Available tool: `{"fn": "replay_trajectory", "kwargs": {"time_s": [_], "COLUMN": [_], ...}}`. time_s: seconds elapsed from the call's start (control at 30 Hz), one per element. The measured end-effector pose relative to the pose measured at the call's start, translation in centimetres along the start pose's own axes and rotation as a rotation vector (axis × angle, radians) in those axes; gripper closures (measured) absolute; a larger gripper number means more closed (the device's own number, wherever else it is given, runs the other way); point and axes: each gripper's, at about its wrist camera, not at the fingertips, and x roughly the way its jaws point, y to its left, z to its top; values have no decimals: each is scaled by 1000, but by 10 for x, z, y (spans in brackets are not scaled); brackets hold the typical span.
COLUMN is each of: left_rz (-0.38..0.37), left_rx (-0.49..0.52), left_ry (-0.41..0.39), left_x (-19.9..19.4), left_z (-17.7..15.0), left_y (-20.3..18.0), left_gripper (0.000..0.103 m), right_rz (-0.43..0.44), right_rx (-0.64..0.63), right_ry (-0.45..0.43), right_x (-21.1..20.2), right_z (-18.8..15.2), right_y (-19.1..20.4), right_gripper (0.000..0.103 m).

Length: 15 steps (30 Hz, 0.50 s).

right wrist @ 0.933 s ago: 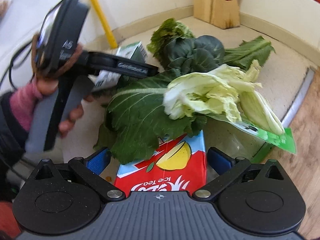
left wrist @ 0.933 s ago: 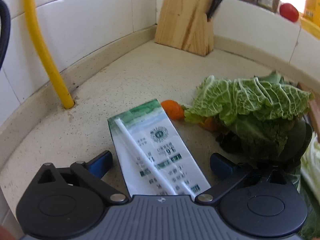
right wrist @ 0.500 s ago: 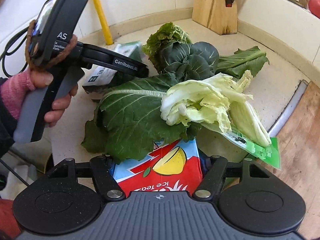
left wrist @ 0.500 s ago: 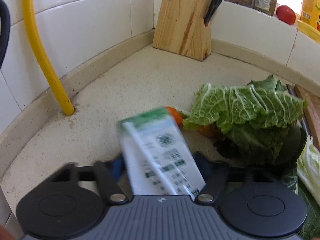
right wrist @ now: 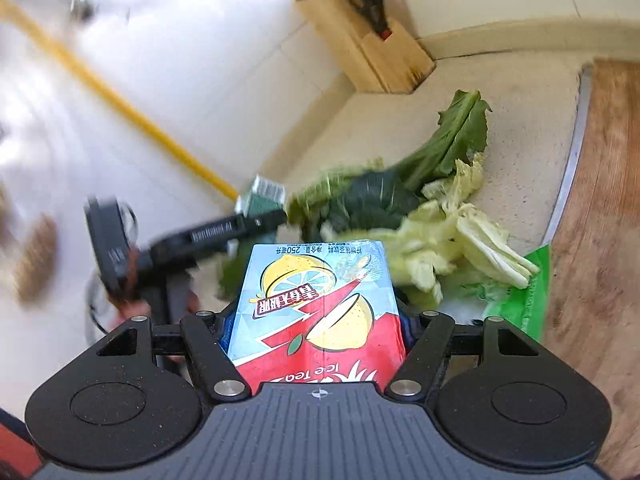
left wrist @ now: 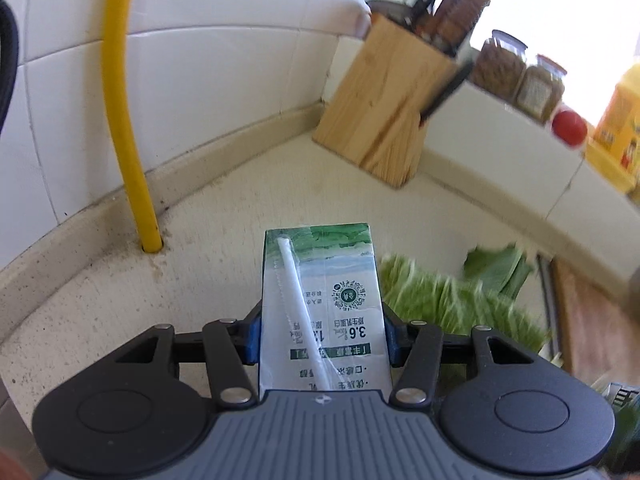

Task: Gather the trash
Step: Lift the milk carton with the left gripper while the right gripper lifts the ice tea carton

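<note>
While both cartons are held off the table (left wrist: pixel 200 240), the step in hand looks like the carry: trash has been picked up and not yet dropped anywhere.

On the left, the left tongs (left wrist: pixel 322 336) are closed onto a green-and-white milk carton (left wrist: pixel 320 300), the blue pads pressing its two side faces. A wrapped white straw (left wrist: pixel 300 304) lies glued along its front. The carton points forward over bare table, toward the yellow pipe (left wrist: pixel 124 120) at the wall and the wooden knife block (left wrist: pixel 384 108) in the corner. From the right wrist view the same carton shows as a small green box in the left tongs (right wrist: pixel 264 216), gripped by a person's hand (right wrist: pixel 136 292), though blur hides detail.

On the right, the right tongs (right wrist: pixel 316 320) are clamped on a red-and-blue iced tea carton (right wrist: pixel 320 304), gripping it by its sides. Beyond it a heap of leafy greens (right wrist: pixel 420 216) lies on the table, with a green plastic wrapper (right wrist: pixel 524 300) at its edge, just beside the wooden board (right wrist: pixel 600 200).

No bin is visible in either view. The next move probably calls for carrying both cartons to one, with the grip kept firm until each is over it; the wrapper seems left to collect.
</note>
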Motion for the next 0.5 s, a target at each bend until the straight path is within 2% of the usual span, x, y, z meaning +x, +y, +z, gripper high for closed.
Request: {"fn": "replay_trajectory", "kwargs": {"time_s": [0.2,0.37,0.5], "left_rz": [-9,-18,-33], "left_rx": [-59,-65,-54], "left_ry": [-31,-43,-38], "left_x": [-10,-21,-27], "left_z": [8,8,2], "left_y": [12,12,7], "left_gripper": [53,53,53], "right_rz": [54,66,11], "right_rx": [106,75,21], "right_ry": [-60,-120,-146], "right_x": [-13,-24,-22], "right_z": [5,11,11], "right_y": [-12,-5,2], "right_gripper": [29,29,29]}}
